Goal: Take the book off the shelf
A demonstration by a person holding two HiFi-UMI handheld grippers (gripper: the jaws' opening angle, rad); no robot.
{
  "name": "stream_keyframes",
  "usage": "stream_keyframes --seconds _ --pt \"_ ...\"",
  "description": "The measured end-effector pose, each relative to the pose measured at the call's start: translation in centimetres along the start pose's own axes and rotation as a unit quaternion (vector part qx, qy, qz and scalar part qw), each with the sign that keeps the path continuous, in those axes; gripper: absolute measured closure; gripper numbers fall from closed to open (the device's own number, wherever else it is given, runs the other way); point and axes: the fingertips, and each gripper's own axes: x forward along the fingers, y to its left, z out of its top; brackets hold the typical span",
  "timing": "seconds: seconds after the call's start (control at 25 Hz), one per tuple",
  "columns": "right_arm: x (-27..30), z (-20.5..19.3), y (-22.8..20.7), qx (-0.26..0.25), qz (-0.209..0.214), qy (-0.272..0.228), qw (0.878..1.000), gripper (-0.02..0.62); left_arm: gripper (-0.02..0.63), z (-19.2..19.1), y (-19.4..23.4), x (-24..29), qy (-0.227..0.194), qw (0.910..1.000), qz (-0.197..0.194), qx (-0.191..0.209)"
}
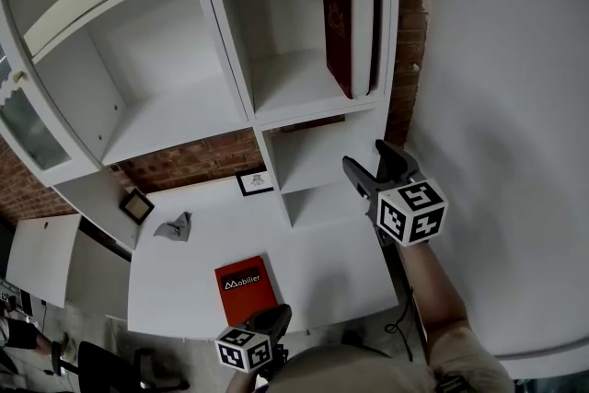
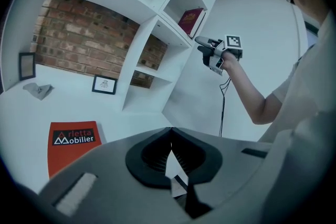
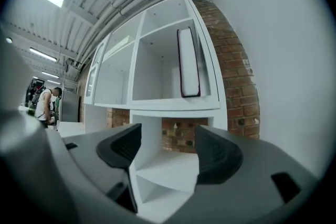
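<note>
A dark red book (image 1: 348, 32) stands upright against the right wall of an upper cubby of the white shelf unit (image 1: 230, 41). In the right gripper view the book (image 3: 189, 63) shows its white page edge above the jaws. My right gripper (image 1: 365, 157) is held up in front of the cubby below the book, open, with nothing between its pads (image 3: 165, 147). The left gripper view shows it (image 2: 202, 45) just short of the book (image 2: 191, 21). My left gripper (image 1: 274, 319) hangs low at the table's near edge, its jaws shut and empty (image 2: 169, 136).
A red book titled "Mobilier" (image 1: 244, 287) lies flat on the white table (image 1: 313, 271). Two small picture frames (image 1: 255, 182) (image 1: 136, 205) and a crumpled grey object (image 1: 175, 226) sit by the brick wall. A white wall is to the right. A person (image 3: 44, 105) stands far off.
</note>
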Motion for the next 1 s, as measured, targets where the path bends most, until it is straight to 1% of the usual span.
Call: stream_keyframes --seconds 0.2,0.32,0.44,0.6,0.88,1.0 --pt "1.4 6.2 -2.8 -0.028 -0.026 -0.058 0.998 0.318 0.603 0.8 -0.1 0.7 0.001 1.0000 0.005 0.008" --pt "2.8 9.4 -4.1 -0.039 -0.041 -0.074 0.996 0.319 0.603 1.0 -0.1 0.8 0.002 0.9999 0.005 0.011" --pt "4.3 11.6 -4.8 -0.051 -0.055 -0.078 0.994 0.318 0.603 1.1 0.0 0.6 -0.001 0.9999 0.007 0.009" --pt "6.4 12.3 -5.3 -0.060 -0.071 -0.064 0.994 0.318 0.603 1.1 0.3 0.2 -0.008 0.9999 0.010 0.005" --pt "9.2 11.3 -5.6 -0.066 -0.081 -0.030 0.994 0.319 0.603 0.7 1.6 -1.6 -0.021 0.9994 0.027 -0.010" --pt "9.8 10.9 -6.1 -0.068 -0.085 -0.020 0.994 0.319 0.603 1.0 1.9 -2.0 -0.025 0.9992 0.030 -0.009"
